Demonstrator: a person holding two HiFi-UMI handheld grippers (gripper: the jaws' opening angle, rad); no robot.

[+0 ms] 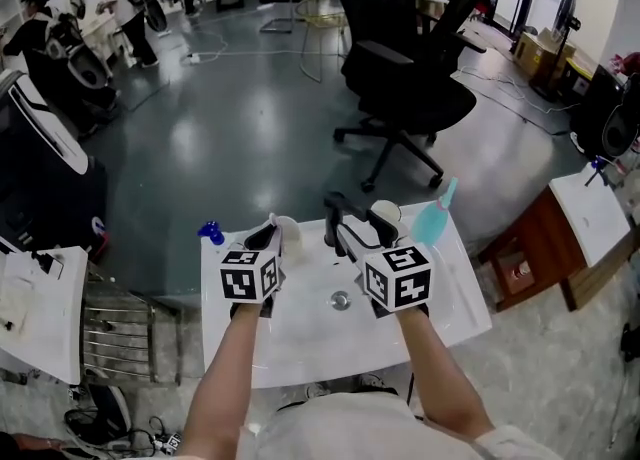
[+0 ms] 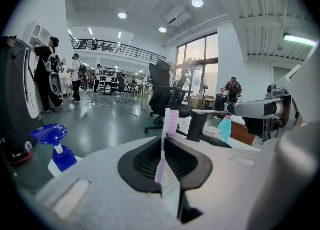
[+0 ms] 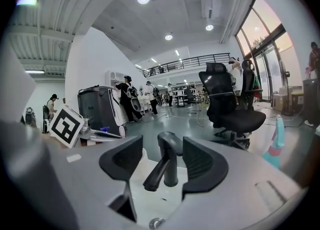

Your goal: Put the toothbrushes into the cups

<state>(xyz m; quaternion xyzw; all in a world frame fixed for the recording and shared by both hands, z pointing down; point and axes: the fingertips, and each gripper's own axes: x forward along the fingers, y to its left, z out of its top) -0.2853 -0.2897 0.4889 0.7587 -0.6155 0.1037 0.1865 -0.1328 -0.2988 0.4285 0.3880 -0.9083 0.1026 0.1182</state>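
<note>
A black office chair stands on the floor behind a white sink. Both grippers are held over the basin. The left gripper has its jaws nearly together, clamped on the handle of a pink toothbrush. The brush stands upright with its bristles on top, not yet in a cup. The right gripper is empty, its jaws wide apart, with the black faucet seen beyond them. Two white cups sit on the back rim. One cup is just beside the left gripper's tip, the other is right of the faucet. A blue pump bottle stands at the left corner.
</note>
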